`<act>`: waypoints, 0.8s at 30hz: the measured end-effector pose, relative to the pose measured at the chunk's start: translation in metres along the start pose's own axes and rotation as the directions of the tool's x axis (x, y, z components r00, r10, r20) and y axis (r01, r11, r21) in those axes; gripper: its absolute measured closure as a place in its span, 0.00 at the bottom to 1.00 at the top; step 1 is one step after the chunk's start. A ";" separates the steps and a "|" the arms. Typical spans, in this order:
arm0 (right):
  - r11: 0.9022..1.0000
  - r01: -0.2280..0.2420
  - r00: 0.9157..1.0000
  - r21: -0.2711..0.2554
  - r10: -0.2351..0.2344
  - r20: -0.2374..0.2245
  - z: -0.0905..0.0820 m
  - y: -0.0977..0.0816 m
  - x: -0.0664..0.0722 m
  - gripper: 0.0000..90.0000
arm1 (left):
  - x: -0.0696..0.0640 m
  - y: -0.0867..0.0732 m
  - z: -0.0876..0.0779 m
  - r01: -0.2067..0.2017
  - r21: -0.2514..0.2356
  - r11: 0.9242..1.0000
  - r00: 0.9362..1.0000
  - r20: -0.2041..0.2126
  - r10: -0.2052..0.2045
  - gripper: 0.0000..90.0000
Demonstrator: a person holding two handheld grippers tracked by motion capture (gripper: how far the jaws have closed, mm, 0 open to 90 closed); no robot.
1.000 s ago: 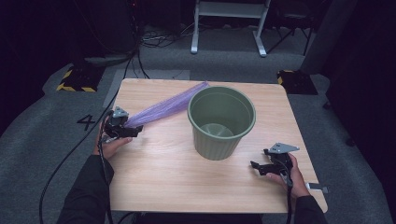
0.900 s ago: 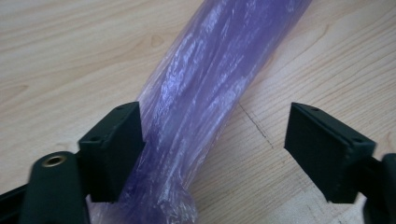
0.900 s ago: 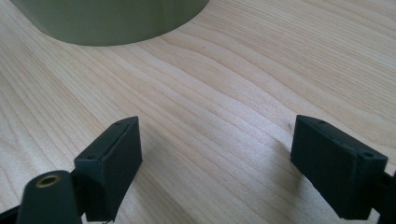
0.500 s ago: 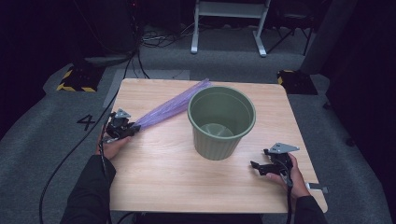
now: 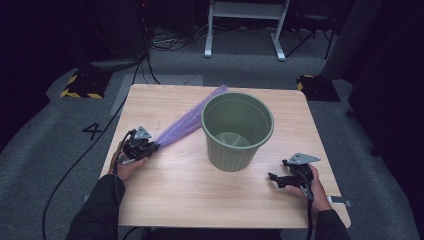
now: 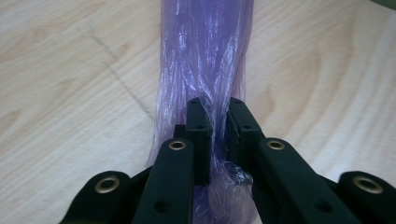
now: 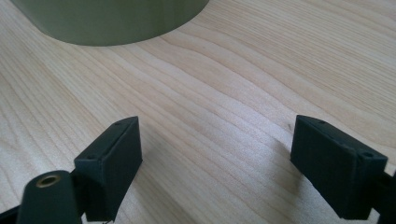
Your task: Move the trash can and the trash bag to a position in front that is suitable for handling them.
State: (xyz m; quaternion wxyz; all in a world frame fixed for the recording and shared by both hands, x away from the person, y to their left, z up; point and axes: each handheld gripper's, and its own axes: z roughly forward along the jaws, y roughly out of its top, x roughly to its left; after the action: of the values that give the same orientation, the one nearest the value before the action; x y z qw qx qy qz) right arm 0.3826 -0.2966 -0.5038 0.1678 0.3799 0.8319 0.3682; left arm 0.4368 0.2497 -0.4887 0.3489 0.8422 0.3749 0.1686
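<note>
Pinching down, the left hand-held gripper [image 6: 212, 121] has just been closing its jaws, and the translucent purple plastic bag [image 6: 205, 60] is now bunched between the pads, so the bag counts as gripped at its near end. In the high view the left hand-held gripper sits close to the desk's left edge, and compared with a second ago it has slid a little toward the person's side, drawing the bag's near end with it. The bag lies stretched as a long twisted strip from that grip toward the far edge, passing just beside the round olive-green plastic bin [image 5: 237, 130], which stands upright near the middle of the light wooden desk [image 5: 175, 200]. The right hand-held gripper [image 7: 215, 154] rests near the desk's right edge with its jaws wide apart and nothing between them, the bin's base ahead of it. With the bag secured, the likely next step is lifting it and opening it over the bin as a liner.
</note>
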 end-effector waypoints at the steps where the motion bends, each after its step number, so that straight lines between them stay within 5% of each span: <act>1: 1.000 0.001 1.000 0.000 -0.001 0.000 0.000 0.000 0.000 0.18 | -0.004 -0.001 0.000 0.001 0.001 1.000 1.000 0.007 -0.001 0.90; 11: 1.000 0.000 1.000 0.000 0.000 0.000 0.000 0.000 0.000 0.18 | -0.037 -0.004 -0.004 -0.028 0.002 1.000 0.999 0.036 0.028 0.77; 13: 1.000 0.000 1.000 0.000 0.000 0.000 0.000 0.000 0.000 0.18 | -0.046 -0.005 -0.006 -0.017 -0.012 1.000 0.998 0.068 0.018 0.71; 24: 1.000 0.000 1.000 0.000 0.000 0.000 0.000 0.000 0.000 0.18 | -0.085 -0.006 -0.014 -0.101 -0.035 0.994 0.986 0.129 0.105 0.66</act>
State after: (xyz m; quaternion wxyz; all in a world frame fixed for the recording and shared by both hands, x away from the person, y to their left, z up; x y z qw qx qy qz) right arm 0.3826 -0.2966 -0.5039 0.1677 0.3799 0.8318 0.3684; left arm 0.3699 0.1956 -0.4850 0.3755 0.8646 0.3047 0.1363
